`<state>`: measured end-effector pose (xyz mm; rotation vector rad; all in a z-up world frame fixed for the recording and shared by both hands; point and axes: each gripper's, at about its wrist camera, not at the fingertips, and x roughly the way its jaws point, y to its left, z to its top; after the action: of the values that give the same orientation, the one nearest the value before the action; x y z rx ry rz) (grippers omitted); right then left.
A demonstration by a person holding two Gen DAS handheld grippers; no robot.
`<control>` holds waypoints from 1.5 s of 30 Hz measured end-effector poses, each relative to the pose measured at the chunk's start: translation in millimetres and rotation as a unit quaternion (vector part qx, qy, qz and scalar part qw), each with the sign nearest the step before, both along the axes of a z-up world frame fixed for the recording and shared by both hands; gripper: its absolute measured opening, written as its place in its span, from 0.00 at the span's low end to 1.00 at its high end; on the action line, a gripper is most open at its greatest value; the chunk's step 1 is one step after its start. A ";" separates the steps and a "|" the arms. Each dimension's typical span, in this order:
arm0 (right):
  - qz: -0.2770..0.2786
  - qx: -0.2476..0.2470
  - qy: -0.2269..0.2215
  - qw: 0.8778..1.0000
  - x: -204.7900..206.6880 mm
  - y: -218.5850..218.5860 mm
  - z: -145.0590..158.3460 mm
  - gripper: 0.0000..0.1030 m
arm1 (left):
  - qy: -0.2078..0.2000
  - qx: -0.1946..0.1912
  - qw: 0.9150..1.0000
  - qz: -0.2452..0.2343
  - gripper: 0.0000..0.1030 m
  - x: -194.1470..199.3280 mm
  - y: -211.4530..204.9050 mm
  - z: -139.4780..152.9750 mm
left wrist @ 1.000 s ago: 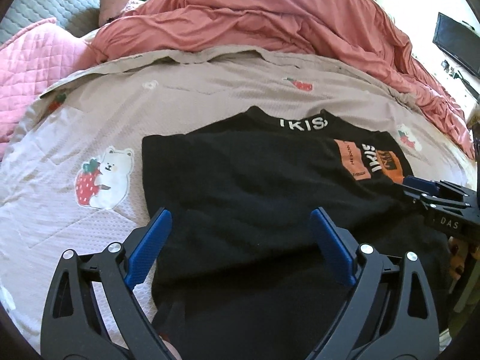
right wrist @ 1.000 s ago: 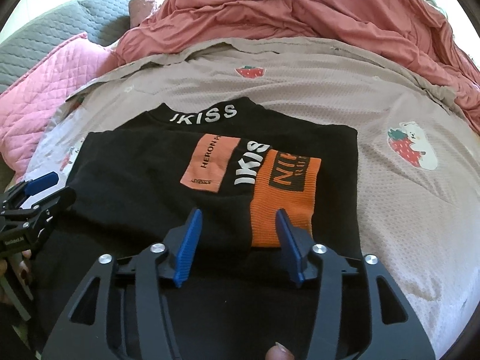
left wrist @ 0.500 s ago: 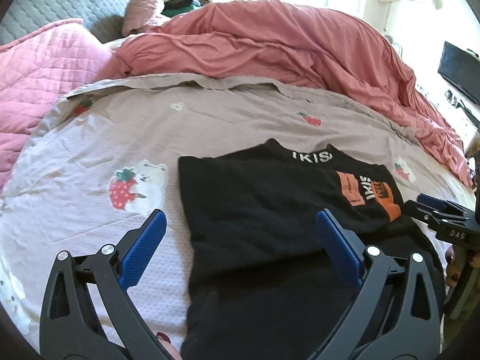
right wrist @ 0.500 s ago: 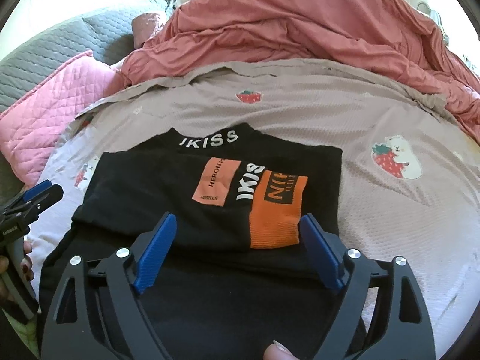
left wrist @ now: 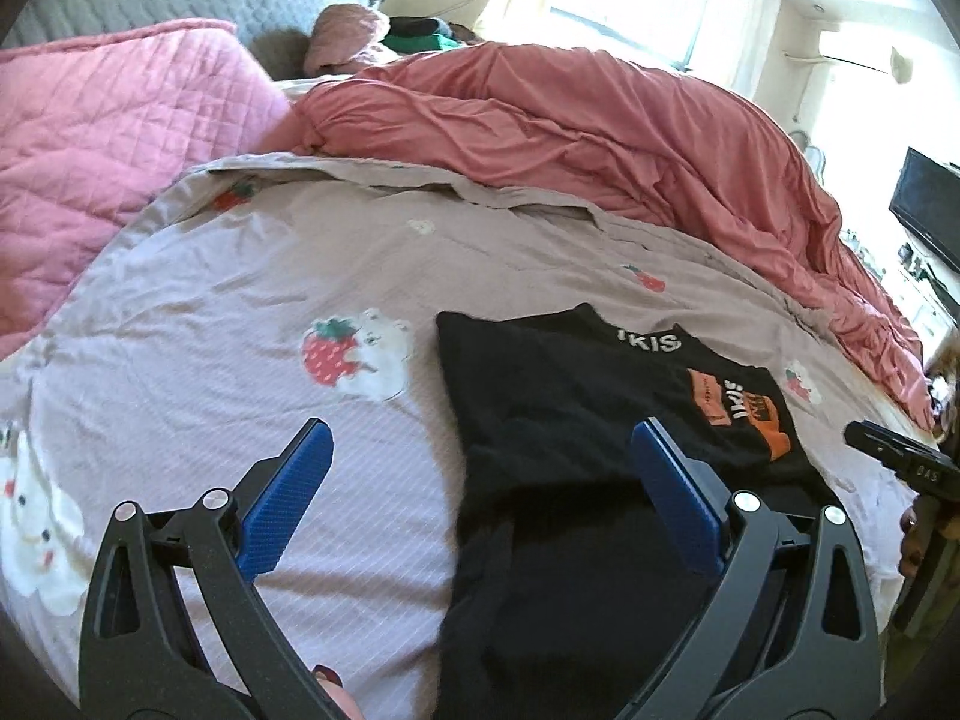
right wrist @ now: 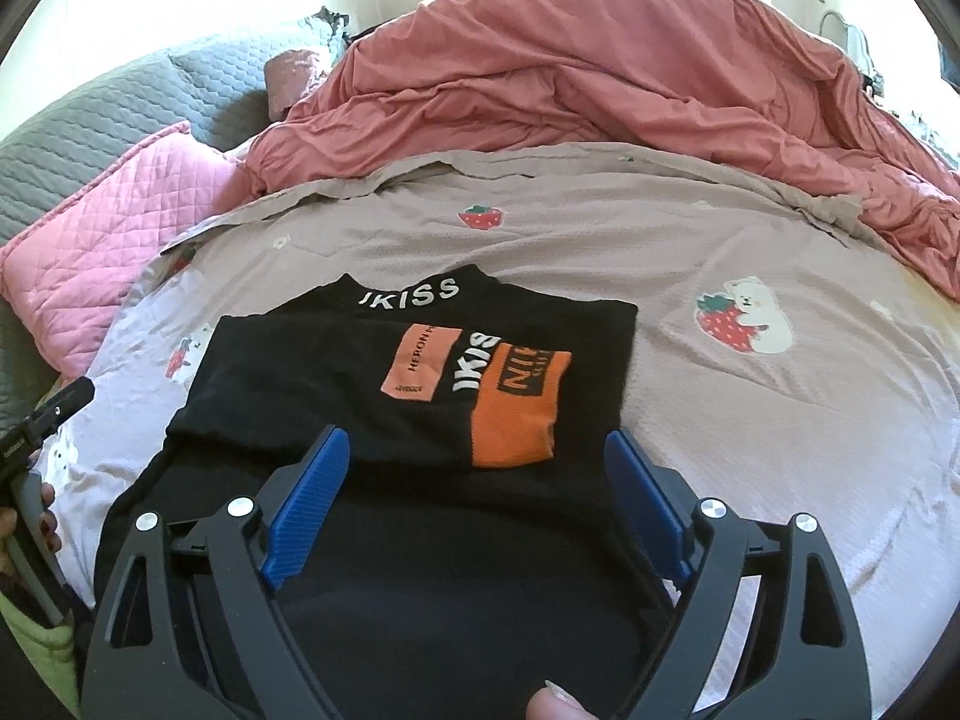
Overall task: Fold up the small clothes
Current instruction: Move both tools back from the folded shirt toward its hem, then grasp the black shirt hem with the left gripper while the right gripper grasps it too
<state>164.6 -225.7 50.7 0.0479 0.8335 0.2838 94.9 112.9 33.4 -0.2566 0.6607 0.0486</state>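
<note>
I have the black top (right wrist: 372,396) lying partly folded on the bed sheet (right wrist: 780,420), its collar lettering toward the far side and the orange panel (right wrist: 516,408) on a sleeve turned in over the chest. My right gripper (right wrist: 474,504) hangs above the near half of the garment; its jaws have just been opening and now stand wide with nothing between them. My left gripper (left wrist: 480,504) is spread wide too, empty, sitting over the top's left edge with one blue pad above bare sheet and the other above black cloth. As I judge it, the next step is bringing the lower hem up to the collar, and that is where it could slip. If either side pinches only the top layer, the turned-in sleeve may drag loose and undo the fold. If I bite too deep I may catch the sheet along with the hem and lift the bedding. Uneven grabs would skew the fold line. The pink duvet (right wrist: 600,90) lies well apart, so no trouble there.
</note>
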 end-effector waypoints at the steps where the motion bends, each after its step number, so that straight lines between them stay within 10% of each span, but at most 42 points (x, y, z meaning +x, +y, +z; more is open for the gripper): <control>1: -0.001 0.000 0.000 1.000 -2.6 -1.8 0.7 0.84 | 0.001 0.001 1.000 0.002 0.91 -3.2 1.7 -1.0; 45: 0.014 -0.004 0.100 0.995 -135.5 -60.0 -44.8 0.79 | 0.115 -0.024 0.993 -0.018 0.91 -123.0 -14.7 -37.1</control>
<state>29.1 -285.8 5.9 0.0575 1.0340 0.3044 -28.1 98.2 -3.7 -0.2884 0.8963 0.0273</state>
